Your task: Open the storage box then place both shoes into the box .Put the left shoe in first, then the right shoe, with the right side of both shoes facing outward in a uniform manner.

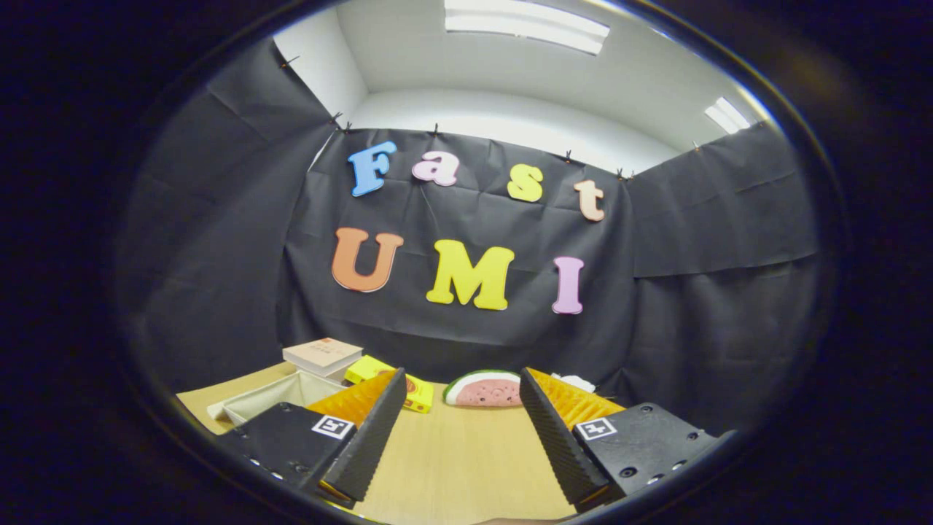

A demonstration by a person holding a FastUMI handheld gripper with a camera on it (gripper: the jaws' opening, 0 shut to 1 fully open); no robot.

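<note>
On the far left of the light wooden tabletop point(452, 459) sits a shallow off-white fabric storage bin point(270, 397), open side up, partly hidden behind the left finger. Can't tell if this is the task's storage box; shoes can't be located from this view. Just behind the bin, touching or nearly so, lies a thick book with a pale cover point(323, 356), flat on its side. Right of the book, a small yellow cardboard box point(379, 379) lies flat, its right end just ahead of the left finger's tip.

Gripper point(461, 383): released, fingers spread wide apart, nothing between them but bare table. Fingers point(368, 441) angle inward toward their tips, ribbed faces toward each other.

Beyond the gap, near the right finger's tip, a watermelon-slice-shaped item with green rind and pink flesh point(482, 389) rests on the table against the black cloth wall point(466, 335). Something small and white point(576, 380) peeks out behind the right finger; too hidden to identify.
</note>
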